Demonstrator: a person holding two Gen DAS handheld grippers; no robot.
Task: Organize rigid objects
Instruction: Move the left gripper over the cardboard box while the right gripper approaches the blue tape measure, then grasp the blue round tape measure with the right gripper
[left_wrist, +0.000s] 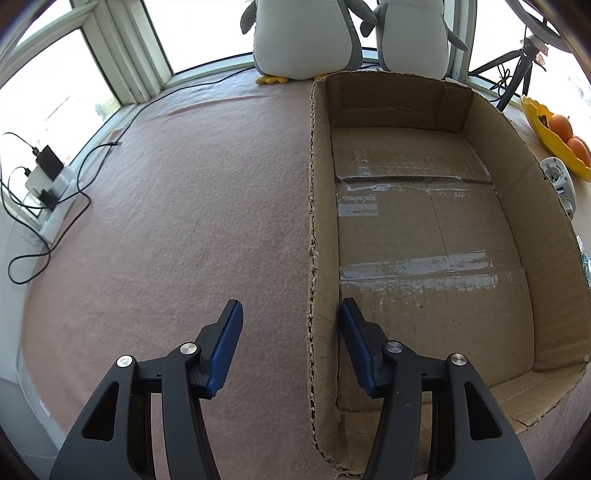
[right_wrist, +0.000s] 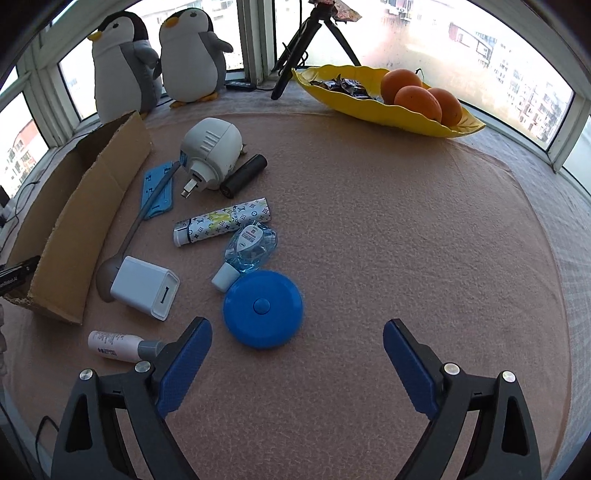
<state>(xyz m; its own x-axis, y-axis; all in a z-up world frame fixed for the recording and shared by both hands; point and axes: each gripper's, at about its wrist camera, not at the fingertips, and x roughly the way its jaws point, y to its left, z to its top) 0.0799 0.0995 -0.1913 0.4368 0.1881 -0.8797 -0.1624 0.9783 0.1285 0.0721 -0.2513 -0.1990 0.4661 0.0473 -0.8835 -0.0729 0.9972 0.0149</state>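
Note:
An empty cardboard box (left_wrist: 424, 229) lies on the pink cloth; my left gripper (left_wrist: 290, 314) is open and straddles its left wall near the front. My right gripper (right_wrist: 297, 334) is open and empty, just in front of a blue round tape measure (right_wrist: 263, 313). Beyond it lie a small clear bottle (right_wrist: 251, 247), a patterned tube (right_wrist: 221, 225), a white charger block (right_wrist: 144, 287), a white-pink tube (right_wrist: 118, 346), a grey spoon (right_wrist: 129, 236), a blue card (right_wrist: 159, 188), a black cylinder (right_wrist: 243, 175) and a white plug-in device (right_wrist: 212, 149). The box wall (right_wrist: 85, 218) stands to their left.
Two plush penguins (right_wrist: 155, 59) sit by the window. A yellow dish (right_wrist: 388, 107) with oranges stands at the back right, a black tripod (right_wrist: 314, 40) behind it. Cables and a power strip (left_wrist: 51, 184) lie at the cloth's left edge.

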